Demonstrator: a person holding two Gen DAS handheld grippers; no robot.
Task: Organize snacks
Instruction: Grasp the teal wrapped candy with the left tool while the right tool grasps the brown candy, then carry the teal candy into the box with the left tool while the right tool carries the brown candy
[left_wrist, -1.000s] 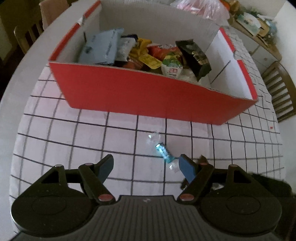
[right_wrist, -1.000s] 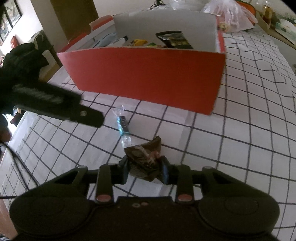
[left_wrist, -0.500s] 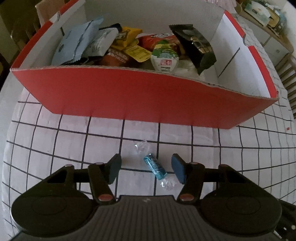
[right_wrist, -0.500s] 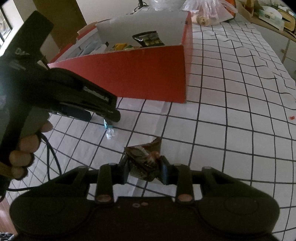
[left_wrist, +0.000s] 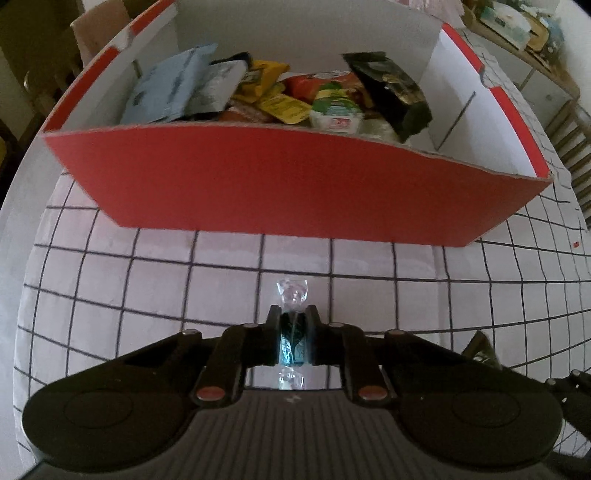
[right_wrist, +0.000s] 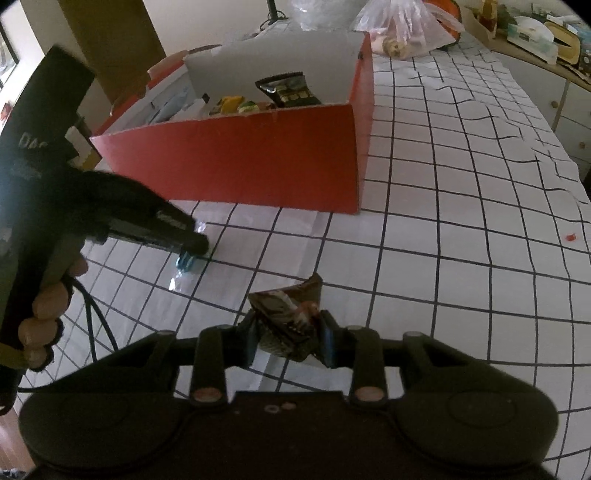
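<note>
My left gripper (left_wrist: 293, 332) is shut on a small blue candy (left_wrist: 291, 341) in a clear twisted wrapper, low over the checked tablecloth (left_wrist: 147, 280). The same candy (right_wrist: 186, 263) shows under that gripper's tip in the right wrist view. My right gripper (right_wrist: 290, 332) is shut on a crumpled brown snack packet (right_wrist: 288, 317), held above the cloth. A red cardboard box (left_wrist: 288, 184) with white inner walls stands just beyond, holding several snack packets (left_wrist: 280, 99). The box (right_wrist: 258, 155) lies up and left of the right gripper.
A person's hand (right_wrist: 44, 306) holds the left gripper's handle, with a cable hanging below. A plastic bag (right_wrist: 402, 26) lies behind the box. A cabinet (right_wrist: 546, 55) with clutter runs along the right. Wooden chairs (left_wrist: 576, 147) stand at the table's right edge.
My left gripper came down over the blue candy and its jaws closed on it. The right gripper drifted right with the brown packet still in its grip.
</note>
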